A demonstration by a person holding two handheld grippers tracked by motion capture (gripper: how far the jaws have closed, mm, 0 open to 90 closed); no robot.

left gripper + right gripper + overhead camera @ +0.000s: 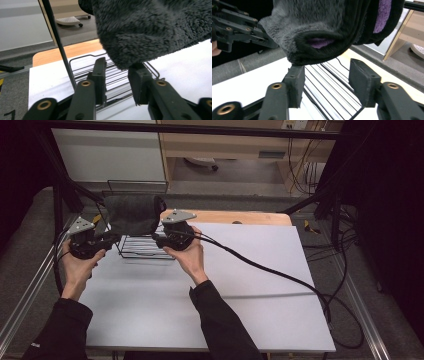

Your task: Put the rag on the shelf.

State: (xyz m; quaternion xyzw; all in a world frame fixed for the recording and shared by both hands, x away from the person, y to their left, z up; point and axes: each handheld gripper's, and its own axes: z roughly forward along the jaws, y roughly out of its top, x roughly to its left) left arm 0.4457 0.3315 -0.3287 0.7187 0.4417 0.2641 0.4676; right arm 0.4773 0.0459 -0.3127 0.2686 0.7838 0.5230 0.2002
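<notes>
A dark grey fluffy cloth (132,212) with a purple lining (319,42) hangs folded above the base of a black wire rack (142,247). My left gripper (114,239) sits at the cloth's lower left corner. In the left gripper view its jaws (119,75) stand open just under the cloth's hanging edge (140,32), with nothing pressed between them. My right gripper (156,239) is at the cloth's lower right. It is open too (328,80), and the cloth's bottom fold (312,52) brushes the tip of one jaw.
A white sheet (240,285) covers the wooden table (240,217). The right gripper's black cable (280,275) trails across the sheet to the right edge. Black frame posts (57,215) stand at the table's sides, and one thin post (60,47) rises beside the rack.
</notes>
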